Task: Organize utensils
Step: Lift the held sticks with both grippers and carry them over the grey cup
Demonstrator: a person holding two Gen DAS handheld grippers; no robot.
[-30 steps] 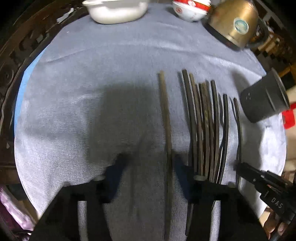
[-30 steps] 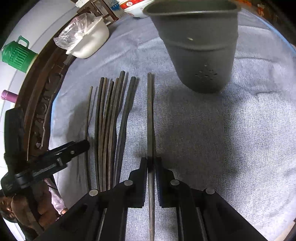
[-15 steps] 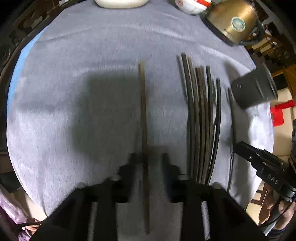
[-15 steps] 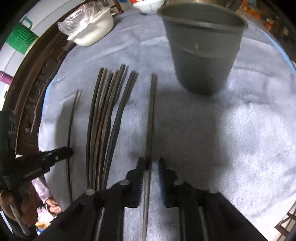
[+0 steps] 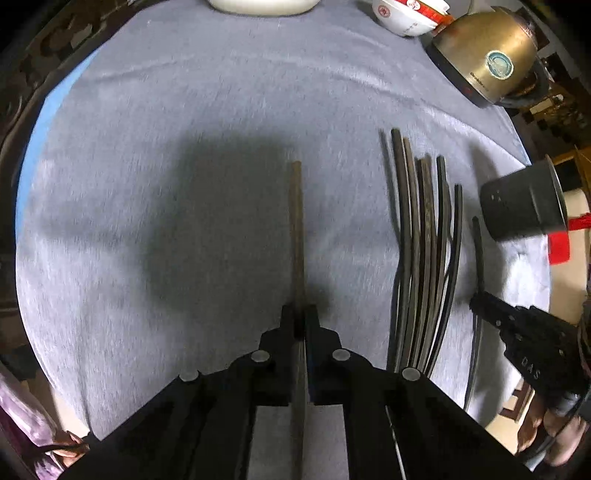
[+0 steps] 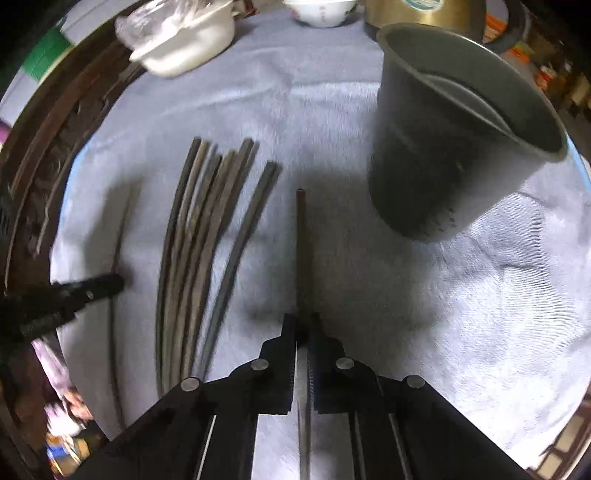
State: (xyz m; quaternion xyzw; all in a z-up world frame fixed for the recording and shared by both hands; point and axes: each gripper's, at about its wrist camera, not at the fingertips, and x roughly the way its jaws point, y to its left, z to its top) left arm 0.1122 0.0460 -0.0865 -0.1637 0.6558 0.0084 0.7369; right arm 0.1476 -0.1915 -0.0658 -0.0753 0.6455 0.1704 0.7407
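My left gripper (image 5: 300, 312) is shut on a dark chopstick (image 5: 296, 229) that points forward and is lifted above the grey cloth. My right gripper (image 6: 302, 320) is shut on another chopstick (image 6: 301, 247), also raised and pointing forward. A bundle of several dark chopsticks (image 5: 424, 251) lies on the cloth to the right of the left gripper; it also shows in the right wrist view (image 6: 199, 251), left of my right gripper. A dark grey utensil cup (image 6: 454, 136) stands ahead and right of the right gripper; it also shows in the left wrist view (image 5: 524, 206).
A grey cloth (image 5: 184, 110) covers the round wooden table (image 6: 48, 140). At the far edge stand a white dish (image 6: 184, 40), a red-and-white bowl (image 5: 406, 14) and a brass kettle (image 5: 487, 55). The right gripper's body (image 5: 524, 339) shows at the left view's right side.
My left gripper has closed on the single chopstick and lifted it away from the bundle. My right gripper has risen with its chopstick and the cup now lies to its right.
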